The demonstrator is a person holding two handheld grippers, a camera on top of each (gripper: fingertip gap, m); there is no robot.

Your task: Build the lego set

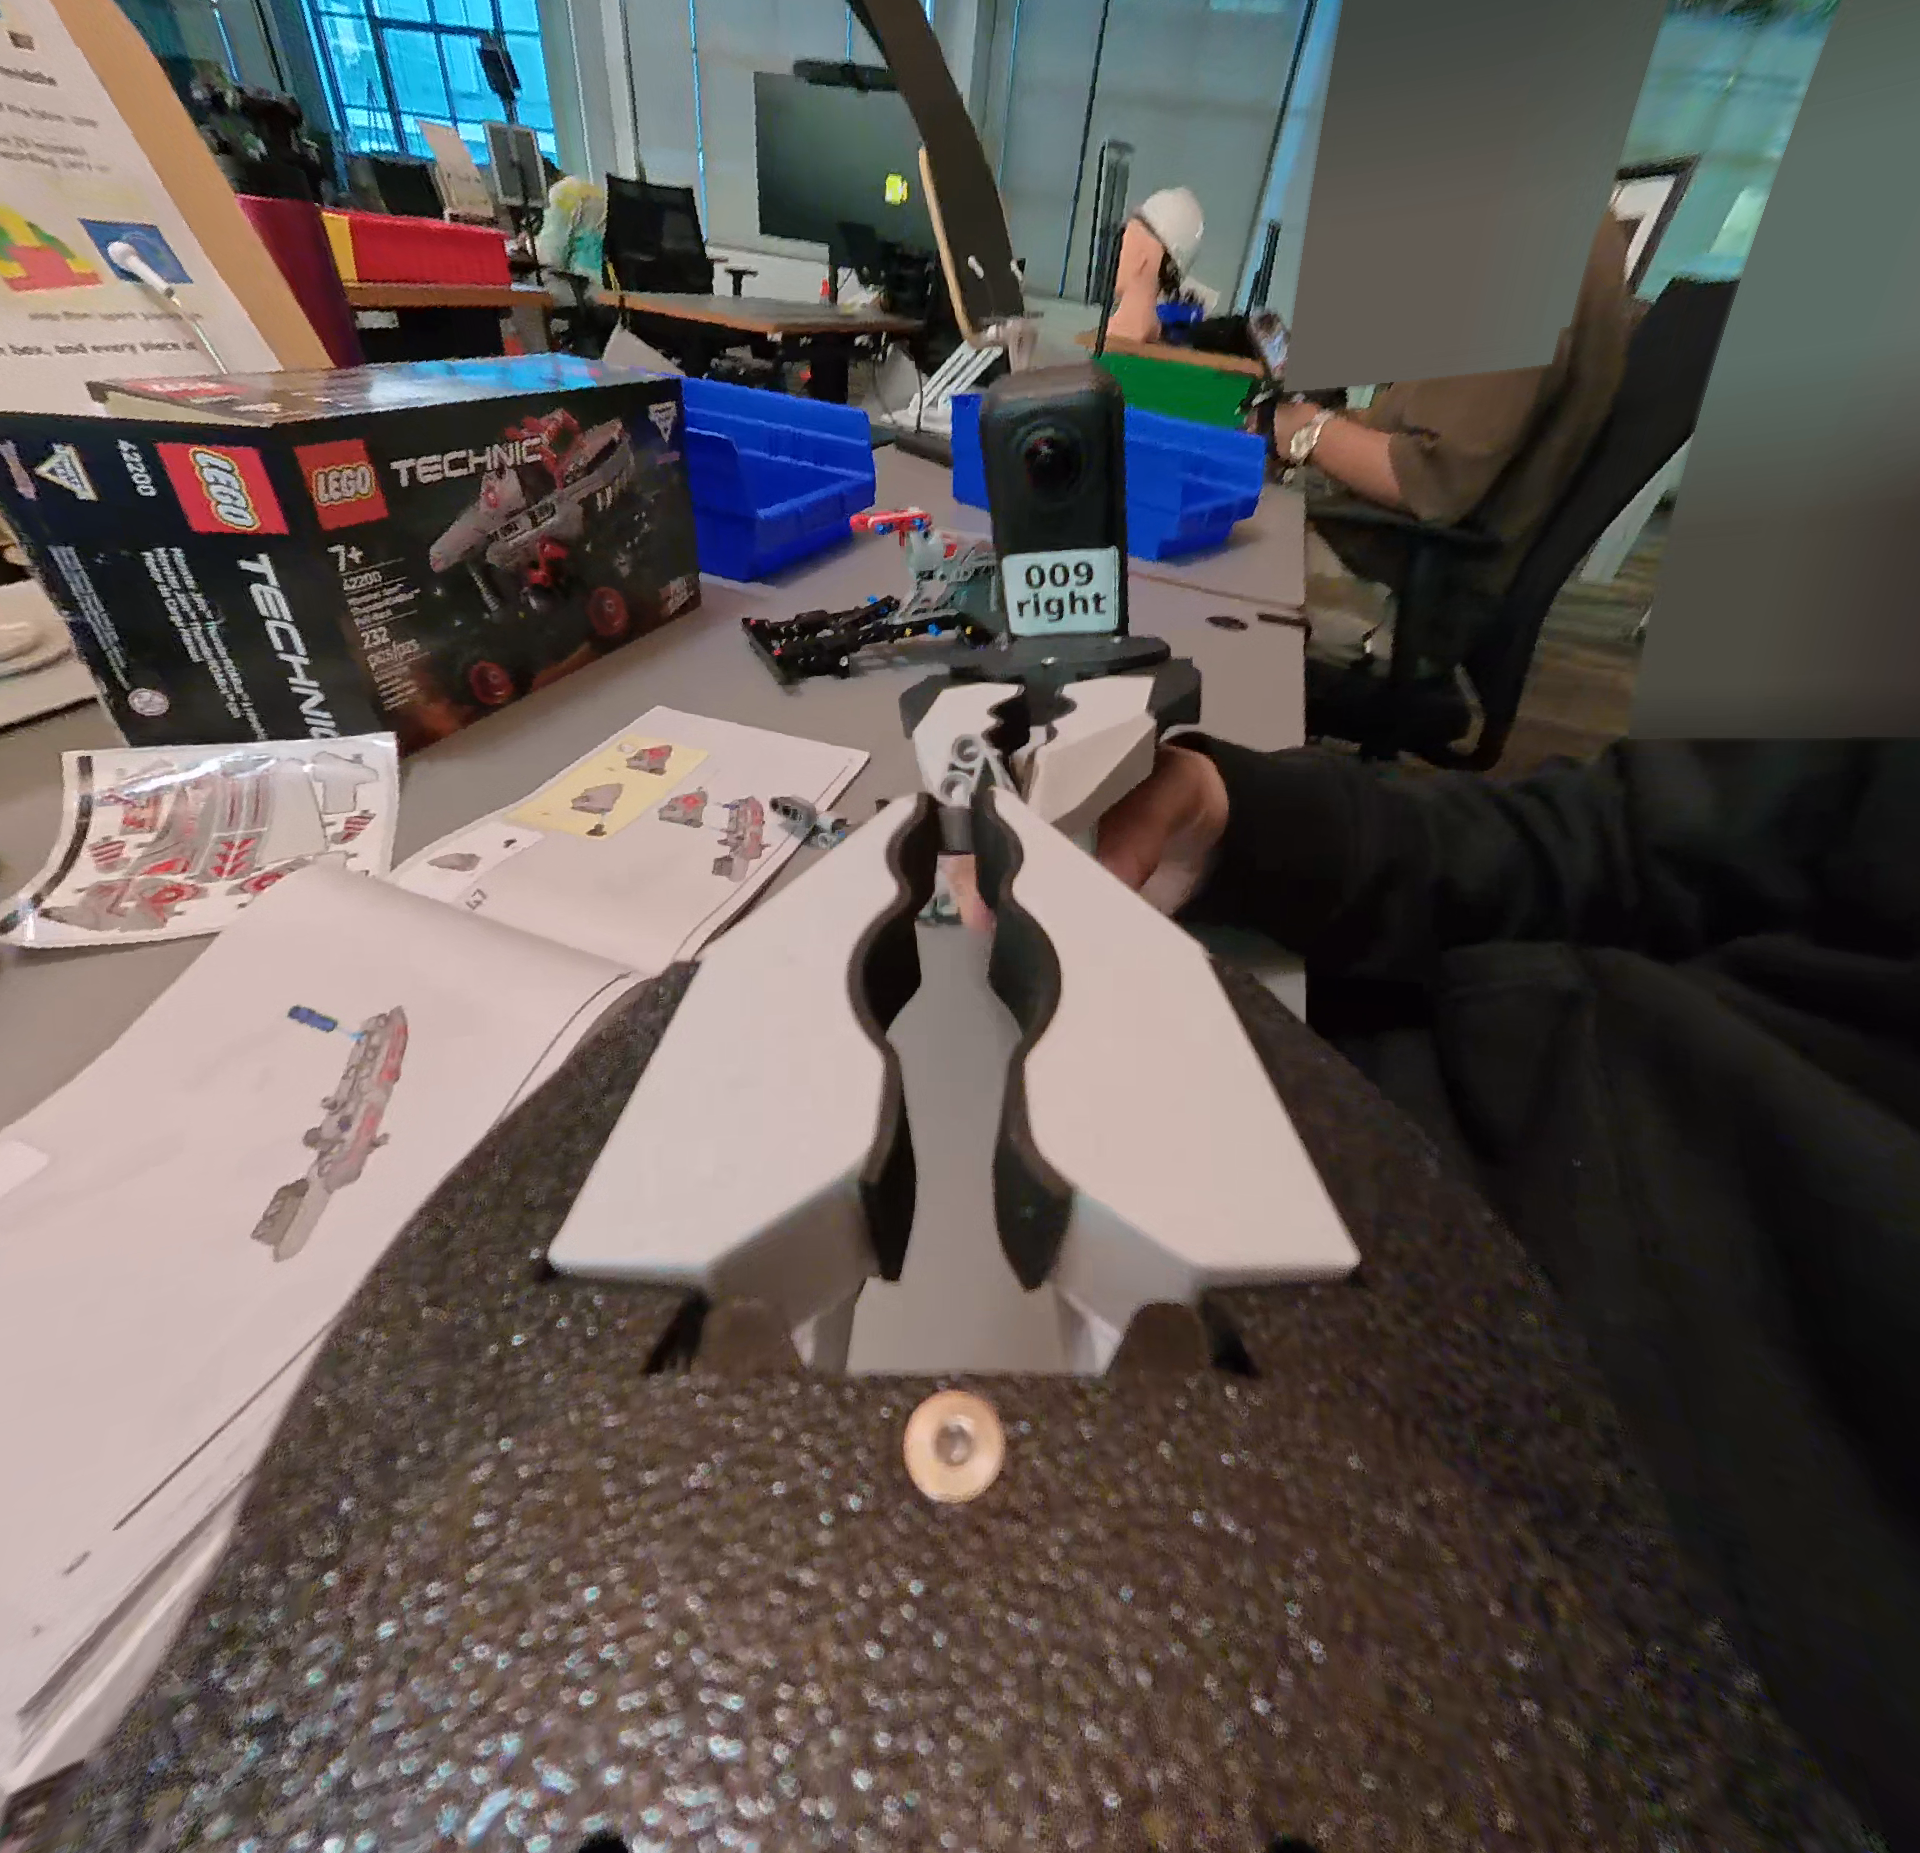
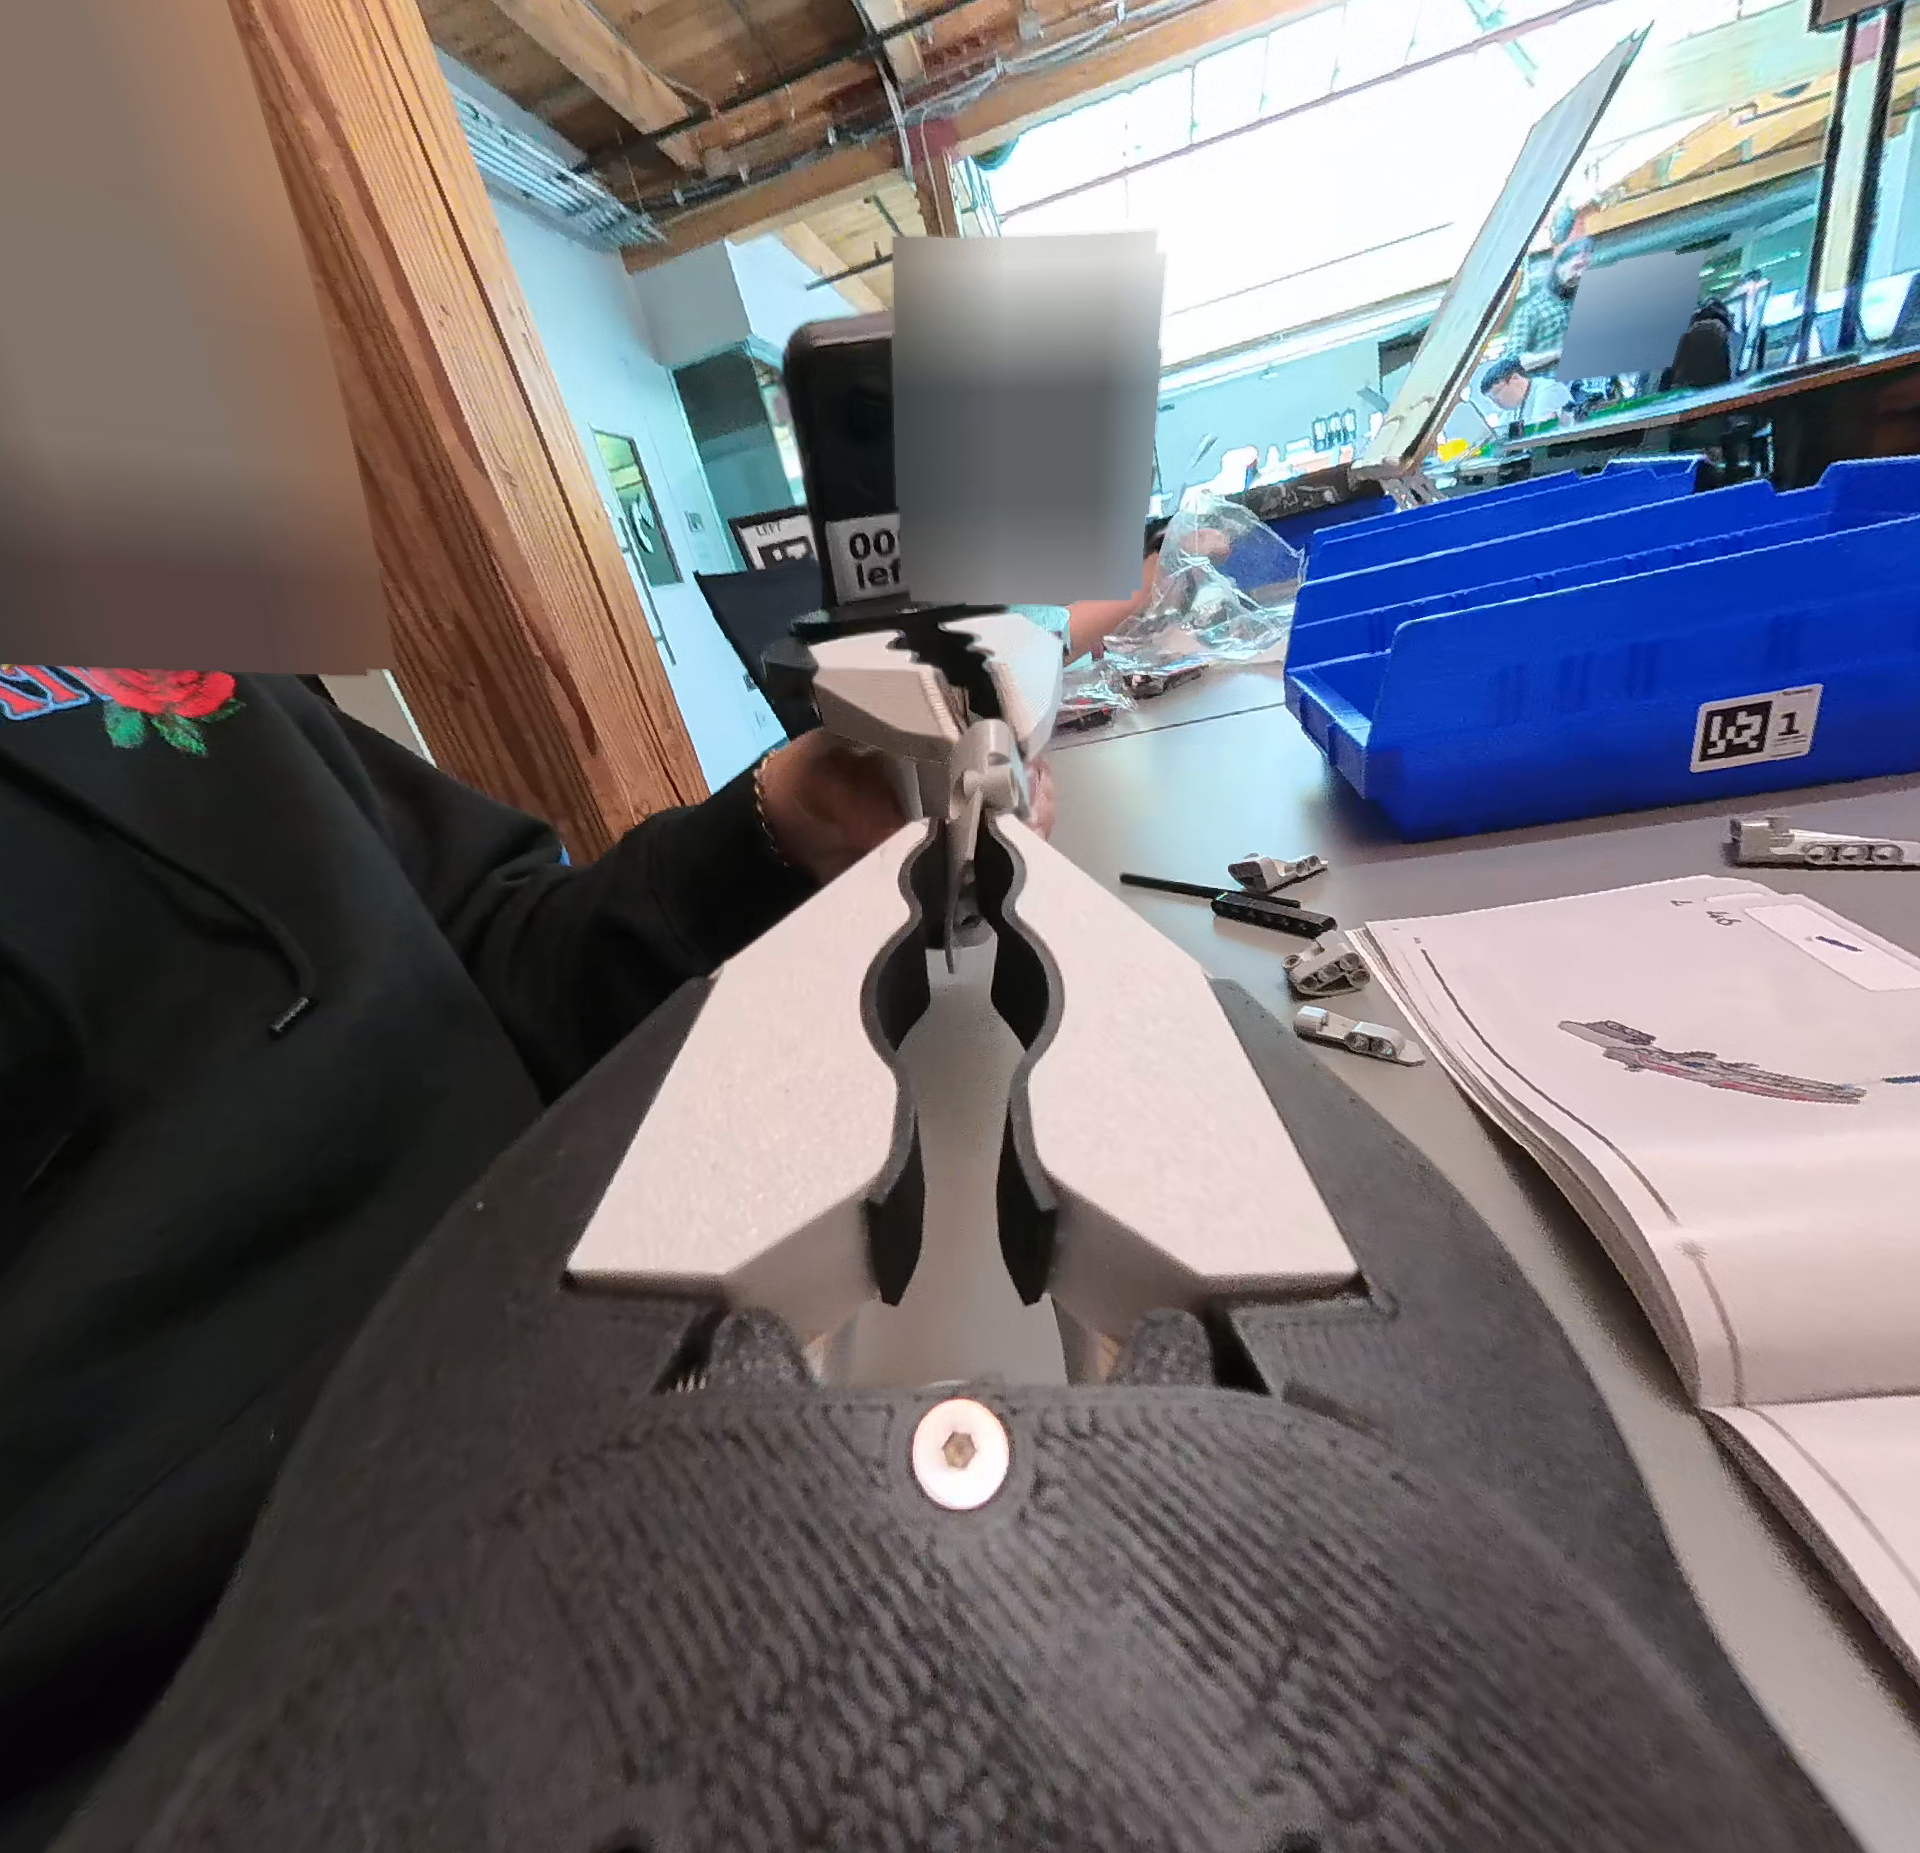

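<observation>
While the two grippers meet tip to tip at frame centre, left gripper (image 1: 956, 832) clamped on a small dark piece (image 1: 956, 835), right gripper (image 2: 961, 868) clamped on a light grey beam (image 2: 987, 759), set box (image 1: 353, 546) upper left, open instruction booklet (image 1: 312, 1128) lower left.

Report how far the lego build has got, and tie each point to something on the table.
Done: a partial black and grey chassis sits behind the open instruction booklet.
In hand: the left gripper and right gripper meet tip to tip, both shut on a small grey lego piece, apparently joining parts.
Left: loose grey pieces and a black beam lie unused, and the sticker sheet looks unapplied.
</observation>
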